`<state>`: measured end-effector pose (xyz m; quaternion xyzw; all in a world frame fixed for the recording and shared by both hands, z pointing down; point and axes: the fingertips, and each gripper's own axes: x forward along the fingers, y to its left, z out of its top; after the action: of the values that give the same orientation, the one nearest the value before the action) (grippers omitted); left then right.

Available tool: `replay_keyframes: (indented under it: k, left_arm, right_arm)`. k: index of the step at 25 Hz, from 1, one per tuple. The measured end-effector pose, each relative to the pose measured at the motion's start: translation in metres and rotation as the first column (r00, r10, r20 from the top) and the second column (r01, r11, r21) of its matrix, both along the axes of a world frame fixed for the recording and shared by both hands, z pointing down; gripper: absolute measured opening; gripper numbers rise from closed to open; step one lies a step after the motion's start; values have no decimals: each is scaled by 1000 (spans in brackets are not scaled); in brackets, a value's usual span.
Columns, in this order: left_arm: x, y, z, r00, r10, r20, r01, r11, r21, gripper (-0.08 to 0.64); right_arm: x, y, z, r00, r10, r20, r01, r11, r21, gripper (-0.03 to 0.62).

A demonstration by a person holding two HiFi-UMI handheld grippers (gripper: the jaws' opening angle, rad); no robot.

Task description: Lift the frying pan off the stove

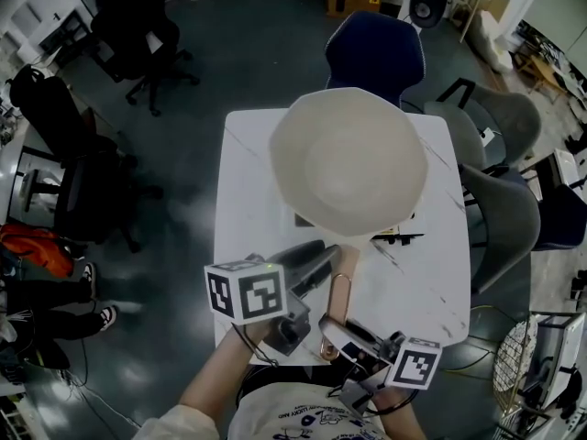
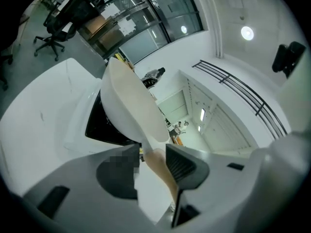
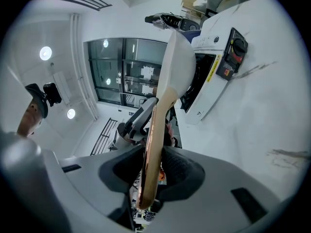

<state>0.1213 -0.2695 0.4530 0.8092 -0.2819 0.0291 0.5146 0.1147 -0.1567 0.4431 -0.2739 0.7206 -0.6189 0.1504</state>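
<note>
The right gripper [image 3: 151, 158] is clamped on the far end of the long copper-toned metal handle [image 3: 154, 130], one ribbed pad pressing on each side of it. Ahead of its jaws the handle runs out to the round cream-white frying pan [image 1: 348, 163], which shows edge-on. The white stove [image 3: 218, 57], with its black glass top and red knob, lies just past the pan. The pan seems to hang clear of the glass, though the narrow gap is hard to judge.

The left gripper [image 2: 150, 152] has its jaws apart around the same handle, closer to the pan's bowl. The handle runs along one ribbed pad, and a gap shows at the other. Both grippers point across the white table [image 1: 248, 209], with the pan out beyond their tips.
</note>
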Motion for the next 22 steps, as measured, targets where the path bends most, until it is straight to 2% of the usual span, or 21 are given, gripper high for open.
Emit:
replay_keyframes:
  k: [10,19,22]
  left_arm:
    - [22,-7,7,992,87,-91,-93,994,-57,173]
    - [37,-12,13,978,113,-174,-135,983,-121,181]
    - [42,-14,14,977,114,-181,-139,982,-129,181]
  right_arm:
    - [0,1,1,1000,-5,-1,5,1000,-5,127]
    - [-1,1,1,1000,-15,4,15,1000,-2,127]
    - [0,1,1,1000,-17,0,17,1000,-5,127]
